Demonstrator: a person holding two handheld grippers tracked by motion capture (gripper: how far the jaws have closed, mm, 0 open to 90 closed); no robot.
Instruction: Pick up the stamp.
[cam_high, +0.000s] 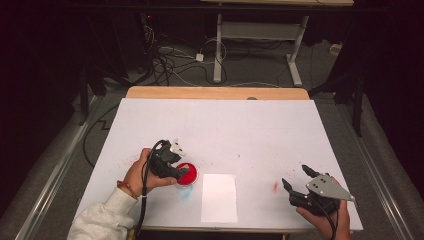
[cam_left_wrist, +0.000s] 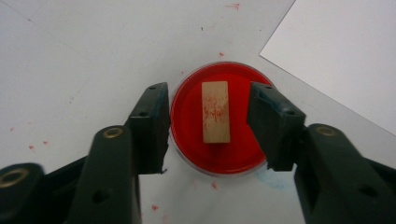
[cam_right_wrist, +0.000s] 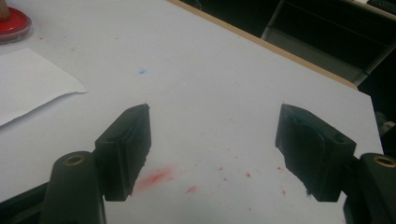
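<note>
A round red dish (cam_left_wrist: 187, 126) of red paint sits on the white table cover, with a small wooden block (cam_left_wrist: 215, 112) standing in its middle, its top smeared red. My left gripper (cam_left_wrist: 208, 93) hangs over the dish with one jaw on each side of the block; a gap shows on both sides and the pads touch nothing. From above, the left gripper (cam_high: 177, 167) is at the dish (cam_high: 190, 175), front left of centre. My right gripper (cam_high: 295, 175) rests open near the front right edge, with nothing between its jaws (cam_right_wrist: 212, 121).
A blank white paper sheet (cam_high: 219, 197) lies just right of the dish, by the front edge. Red smears (cam_right_wrist: 154, 178) and a faint blue stain (cam_left_wrist: 275, 179) mark the cover. The wooden table edge (cam_high: 215, 92) runs along the far side, with cables and a desk frame beyond.
</note>
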